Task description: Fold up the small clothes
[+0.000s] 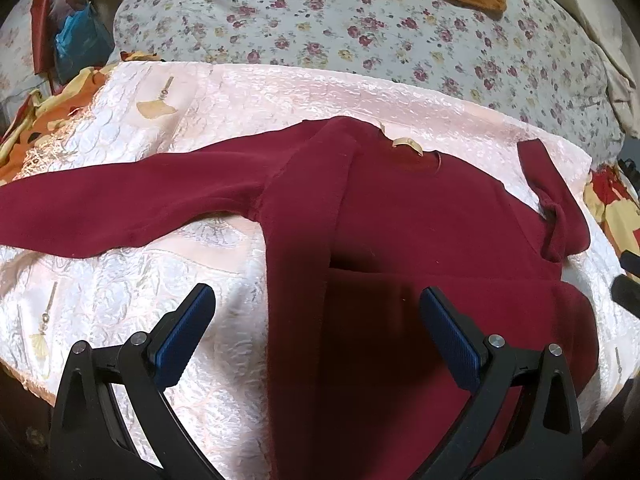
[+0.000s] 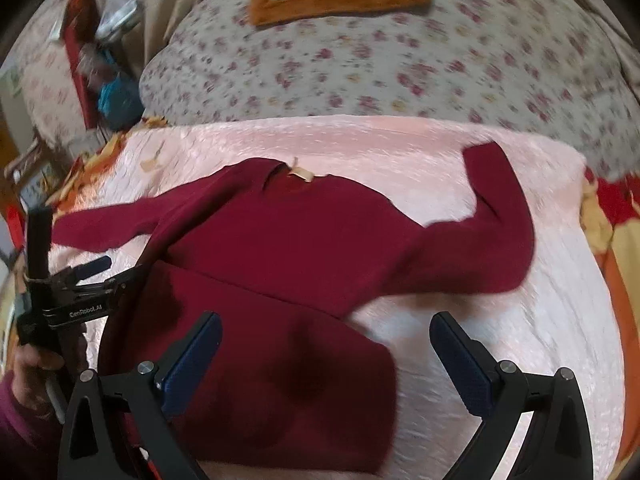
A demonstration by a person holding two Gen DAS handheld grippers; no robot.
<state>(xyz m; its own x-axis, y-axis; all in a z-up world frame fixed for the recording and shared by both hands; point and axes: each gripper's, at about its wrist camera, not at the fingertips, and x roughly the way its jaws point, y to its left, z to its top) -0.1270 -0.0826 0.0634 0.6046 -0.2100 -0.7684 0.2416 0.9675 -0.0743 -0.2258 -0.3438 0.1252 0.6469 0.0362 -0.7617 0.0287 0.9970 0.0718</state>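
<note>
Maroon sweater (image 1: 400,216) lies flat on a pink quilted spread (image 1: 120,280), sleeves out; left gripper (image 1: 316,320) and right gripper (image 2: 326,344) both hover spread wide, grasping nothing; likely best to pinch each cuff and fold inward; spread's edges sit near the sleeves.

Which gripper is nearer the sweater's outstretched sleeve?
Left. The left gripper hovers over the sweater's body, the outstretched sleeve beyond it; the right gripper is over the opposite side.
</note>
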